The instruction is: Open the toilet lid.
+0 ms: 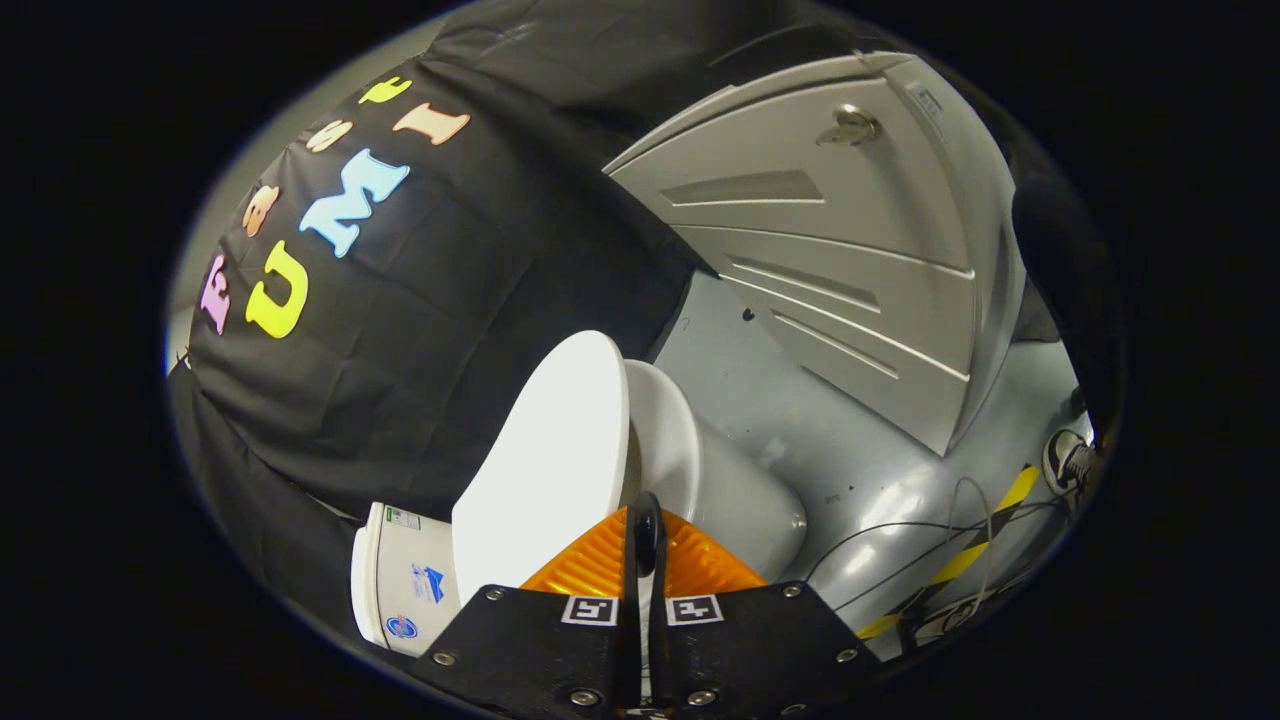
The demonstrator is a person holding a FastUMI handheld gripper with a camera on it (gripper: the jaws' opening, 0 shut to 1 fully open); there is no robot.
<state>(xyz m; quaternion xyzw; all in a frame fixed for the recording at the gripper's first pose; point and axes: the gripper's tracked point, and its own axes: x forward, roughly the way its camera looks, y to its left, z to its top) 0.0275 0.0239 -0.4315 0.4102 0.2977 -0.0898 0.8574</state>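
Currently the camera is rolled hard, so the whole scene sits tilted. The gripper has its fingers drawn close together, with only a thin dark slot between them. The edge of the lid runs into that slot, so the fingers look to be pinching the lid at its rim; actual contact of both pads is hidden by the fingers themselves, so this is a reading, not a certainty.

The lid is raised well clear of the bowl, standing off the seat at a wide angle, its broad white face turned toward the cistern, which sits against the black cloth wall. Beyond the bowl is a grey floor, a grey cabinet door with a lock, some loose cables and a yellow-black tape strip. A shoe shows by the far end of the strip.

Step in hand, as judged: the lifting stroke, late stage. The lid is mostly up but not yet seen resting against the cistern.

Next move calls for: carrying the rim through the rest of its arc about the hinge, following the curve rather than pulling straight, then easing the fingers apart only once the lid leans back past its balance point. Releasing short of that risks the lid dropping shut. The rim is smooth and thin, so slip is possible.
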